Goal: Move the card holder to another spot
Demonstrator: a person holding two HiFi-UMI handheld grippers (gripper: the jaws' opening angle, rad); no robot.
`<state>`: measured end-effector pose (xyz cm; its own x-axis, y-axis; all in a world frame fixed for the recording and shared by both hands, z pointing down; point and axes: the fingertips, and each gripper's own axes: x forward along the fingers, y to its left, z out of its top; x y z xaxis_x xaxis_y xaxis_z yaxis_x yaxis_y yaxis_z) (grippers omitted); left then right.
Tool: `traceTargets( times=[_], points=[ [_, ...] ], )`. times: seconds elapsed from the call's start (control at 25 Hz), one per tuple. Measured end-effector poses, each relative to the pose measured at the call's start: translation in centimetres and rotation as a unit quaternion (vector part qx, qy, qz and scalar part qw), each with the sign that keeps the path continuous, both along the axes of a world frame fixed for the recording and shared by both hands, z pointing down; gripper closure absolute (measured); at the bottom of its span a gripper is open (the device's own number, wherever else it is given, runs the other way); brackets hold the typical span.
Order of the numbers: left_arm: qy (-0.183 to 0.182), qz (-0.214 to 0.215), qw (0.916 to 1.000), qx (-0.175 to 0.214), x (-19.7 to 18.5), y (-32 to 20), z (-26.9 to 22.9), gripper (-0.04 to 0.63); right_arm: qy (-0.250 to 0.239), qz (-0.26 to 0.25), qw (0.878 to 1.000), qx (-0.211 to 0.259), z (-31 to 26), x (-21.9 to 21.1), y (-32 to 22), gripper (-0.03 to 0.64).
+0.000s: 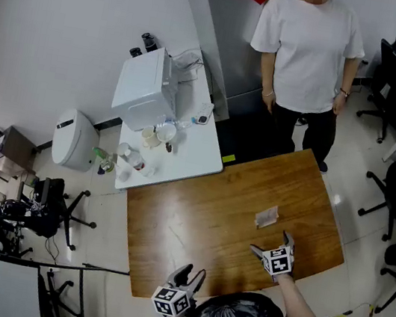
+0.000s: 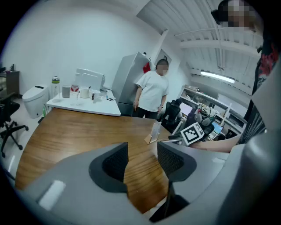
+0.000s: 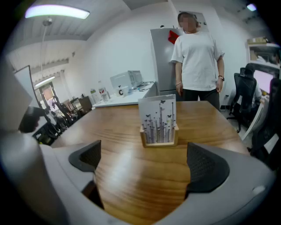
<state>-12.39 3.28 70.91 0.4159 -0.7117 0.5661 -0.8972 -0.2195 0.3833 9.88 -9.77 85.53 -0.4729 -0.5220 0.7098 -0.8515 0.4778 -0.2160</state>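
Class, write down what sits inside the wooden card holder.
One upright card, printed with thin stems and butterflies, stands in the wooden card holder. Its bottom edge and anything behind it are covered.

I get bright, even light from a ceiling tube light [image 3: 57,11]; soft glare sheens the wooden table [image 3: 117,169]. Both gripper views bow toward dark rounded edges, nearest parts blurred; the head view is sharp.
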Motion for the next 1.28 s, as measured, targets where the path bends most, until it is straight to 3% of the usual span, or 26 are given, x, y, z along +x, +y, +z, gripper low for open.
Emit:
traceTargets(
  times=[0.12, 0.24, 0.36, 0.56, 0.72, 1.0, 1.28],
  points=[
    [0.008, -0.029, 0.9996, 0.002, 1.7, -0.1, 0.4, 0.385, 0.039, 0.004, 0.999, 0.009, 1.6, 2.5, -5.4, 0.035],
    [0.002, -0.031, 0.9995, 0.001, 3.1, -0.2, 0.6, 0.385, 0.052, -0.005, 0.999, 0.002, 3.7, 3.0, -9.4, 0.035],
    [-0.007, -0.034, 0.9994, 0.000, 3.2, -0.2, 0.4, 0.385, 0.064, -0.024, 0.998, -0.008, 5.7, 1.4, -11.1, 0.035],
    [-0.002, -0.046, 0.9989, 0.006, 3.2, -0.3, 0.1, 0.384, 0.077, 0.005, 0.997, -0.016, 7.6, 0.8, -12.0, 0.048],
    [0.005, -0.022, 0.9998, 0.002, 4.3, -0.3, 0.6, 0.384, 0.083, 0.023, 0.996, -0.019, 7.5, 2.3, -9.6, 0.051],
    [0.032, 0.030, 0.9990, 0.001, 5.8, -1.4, 1.7, 0.385, 0.061, 0.105, 0.992, -0.030, 5.5, 8.2, -0.8, 0.052],
    [0.057, 0.096, 0.9937, 0.006, 8.4, -2.7, 1.6, 0.385, 0.044, 0.132, 0.990, 0.030, -3.5, 9.4, 4.3, 0.054]
  ],
)
